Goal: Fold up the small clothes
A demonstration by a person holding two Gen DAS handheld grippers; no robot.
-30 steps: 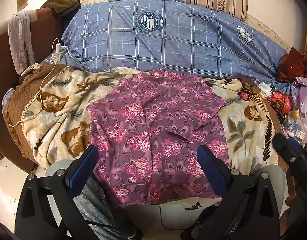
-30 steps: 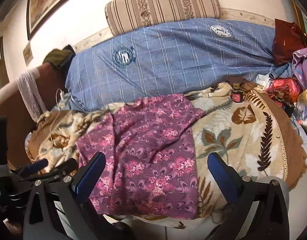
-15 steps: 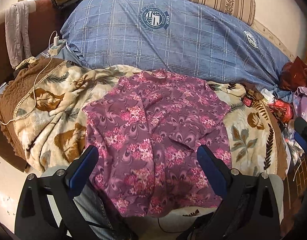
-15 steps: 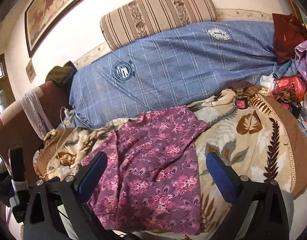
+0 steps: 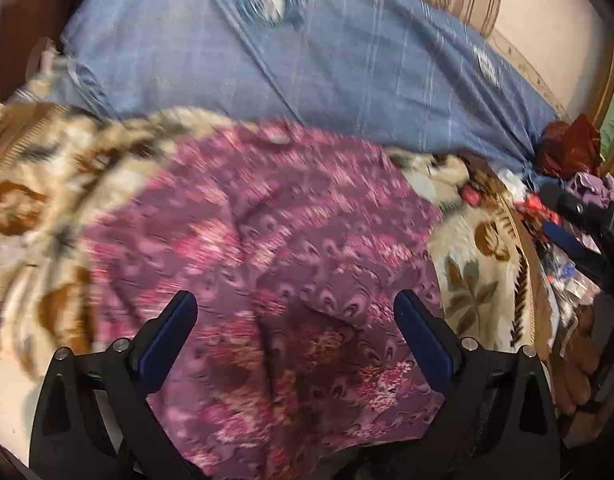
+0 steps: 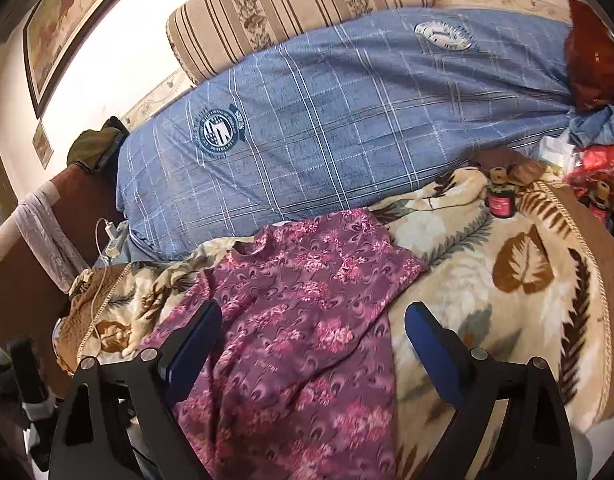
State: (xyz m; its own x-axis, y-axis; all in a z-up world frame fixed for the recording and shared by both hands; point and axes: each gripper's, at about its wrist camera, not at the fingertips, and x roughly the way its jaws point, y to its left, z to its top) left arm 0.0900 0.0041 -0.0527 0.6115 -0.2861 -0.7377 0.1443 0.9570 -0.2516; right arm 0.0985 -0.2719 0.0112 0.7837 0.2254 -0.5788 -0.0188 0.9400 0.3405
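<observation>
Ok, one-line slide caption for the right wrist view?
Open right gripper above a purple floral shirt spread on a leaf-print blanket, blue plaid bedding behind.

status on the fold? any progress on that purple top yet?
Done: the purple floral top lies spread on the leaf-print blanket, neckline toward the blue plaid bedding. No fold shows.
In hand: nothing. The left gripper and right gripper are both over the top, jaws open and empty; the right's jaws have just been closing slightly.
Left: grasp an edge and make every fold.
</observation>
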